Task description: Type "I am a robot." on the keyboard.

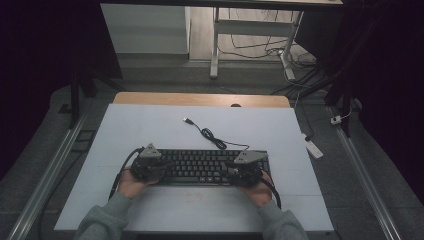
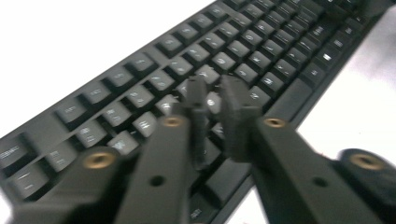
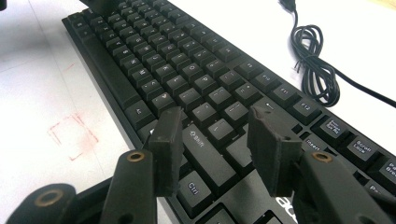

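**Hovering Over the Keys**

Resting across the near middle of the white table, a black keyboard lay with its coiled cable trailing toward the far side. The left gripper sat at the keyboard's left end, jaws nearly together with a narrow gap, gripping nothing. The right gripper sat at the right end, jaws spread wide above the Shift key.
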### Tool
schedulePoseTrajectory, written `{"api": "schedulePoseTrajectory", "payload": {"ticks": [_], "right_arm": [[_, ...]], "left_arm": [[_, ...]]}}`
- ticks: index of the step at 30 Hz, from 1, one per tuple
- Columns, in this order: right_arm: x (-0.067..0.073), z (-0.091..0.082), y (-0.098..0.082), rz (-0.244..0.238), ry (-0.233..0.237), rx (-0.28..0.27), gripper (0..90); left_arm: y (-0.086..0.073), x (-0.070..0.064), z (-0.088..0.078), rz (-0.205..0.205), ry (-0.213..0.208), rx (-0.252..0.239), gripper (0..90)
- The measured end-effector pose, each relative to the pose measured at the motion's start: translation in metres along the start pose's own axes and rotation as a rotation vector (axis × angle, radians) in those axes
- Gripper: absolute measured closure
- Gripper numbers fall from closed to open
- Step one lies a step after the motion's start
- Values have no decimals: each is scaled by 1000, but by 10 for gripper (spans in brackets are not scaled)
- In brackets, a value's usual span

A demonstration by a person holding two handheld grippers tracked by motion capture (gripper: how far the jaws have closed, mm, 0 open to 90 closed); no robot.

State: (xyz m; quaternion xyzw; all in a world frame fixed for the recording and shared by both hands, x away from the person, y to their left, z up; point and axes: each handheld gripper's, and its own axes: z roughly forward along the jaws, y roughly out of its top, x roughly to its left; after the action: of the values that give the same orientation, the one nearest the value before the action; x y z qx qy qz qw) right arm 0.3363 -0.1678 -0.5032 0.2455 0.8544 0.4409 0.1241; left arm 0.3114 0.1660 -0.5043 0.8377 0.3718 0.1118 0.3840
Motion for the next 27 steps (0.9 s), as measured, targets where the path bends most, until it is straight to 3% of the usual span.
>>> {"api": "schedulePoseTrajectory", "payload": {"ticks": [2,13,27], "right_arm": [[0,0,0,-3,-1,4,559],[0,1,0,-5,-4,9,560],[0,2,-1,-5,-6,15,559]], "left_arm": [[1,-4,3,14,-4,3,886],[3,-14,16,46,-17,34,888],[4,-17,23,52,-13,49,885]]}}
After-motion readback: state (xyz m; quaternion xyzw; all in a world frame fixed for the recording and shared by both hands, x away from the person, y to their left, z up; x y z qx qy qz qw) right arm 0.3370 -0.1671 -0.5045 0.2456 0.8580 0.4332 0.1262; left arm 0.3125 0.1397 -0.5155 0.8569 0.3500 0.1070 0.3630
